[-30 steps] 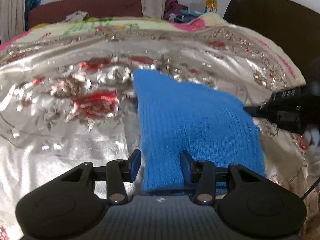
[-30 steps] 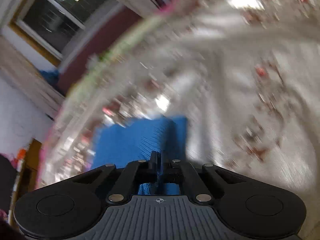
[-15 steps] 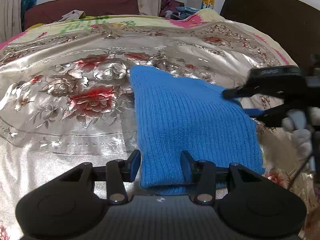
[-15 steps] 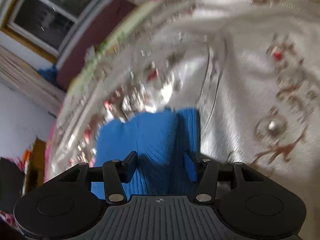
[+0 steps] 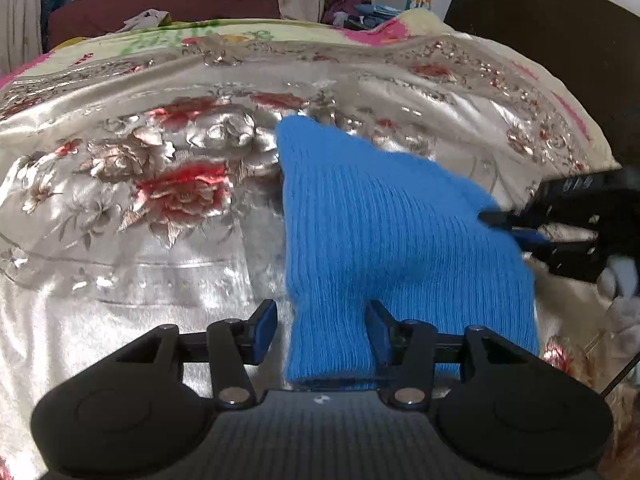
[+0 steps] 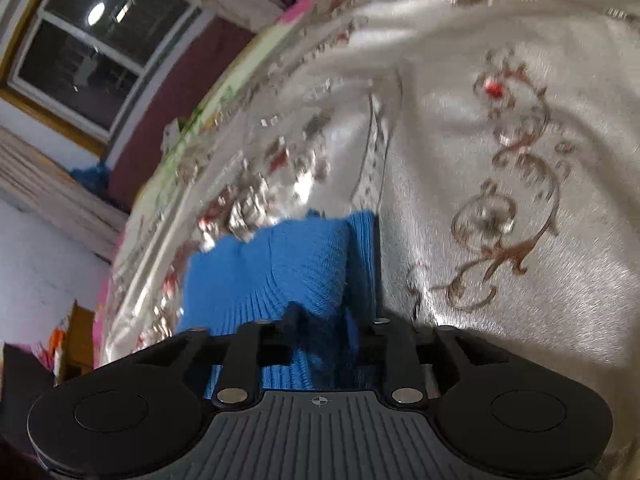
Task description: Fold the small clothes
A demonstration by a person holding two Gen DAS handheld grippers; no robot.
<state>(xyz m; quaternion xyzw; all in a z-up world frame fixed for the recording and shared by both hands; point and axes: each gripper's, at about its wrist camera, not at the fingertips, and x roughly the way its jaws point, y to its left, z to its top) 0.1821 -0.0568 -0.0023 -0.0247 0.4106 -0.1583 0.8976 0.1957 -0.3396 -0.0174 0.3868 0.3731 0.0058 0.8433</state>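
Observation:
A blue ribbed knit garment point(image 5: 384, 236) lies folded on a silver bedspread with red flowers point(image 5: 120, 240). My left gripper point(image 5: 320, 332) straddles its near corner. The jaws are opening: the right pad touches the knit and the left pad point(image 5: 264, 326) stands clear of it. My right gripper point(image 6: 328, 324) is open with a raised fold of the blue garment point(image 6: 280, 264) between its fingers. In the left wrist view the right gripper point(image 5: 516, 226) reaches in at the garment's right edge.
The silver bedspread point(image 6: 480, 160) spreads all around the garment. A dark headboard point(image 5: 560, 40) stands at the back right. Cluttered clothes point(image 5: 344, 0) and a dark red wall lie beyond the bed. A window point(image 6: 92, 40) shows in the right wrist view.
The right gripper's jaws went from shut on the blue knit to wide apart around it. The left jaws spread slightly. The right gripper rose at the garment's right edge, then sank back.

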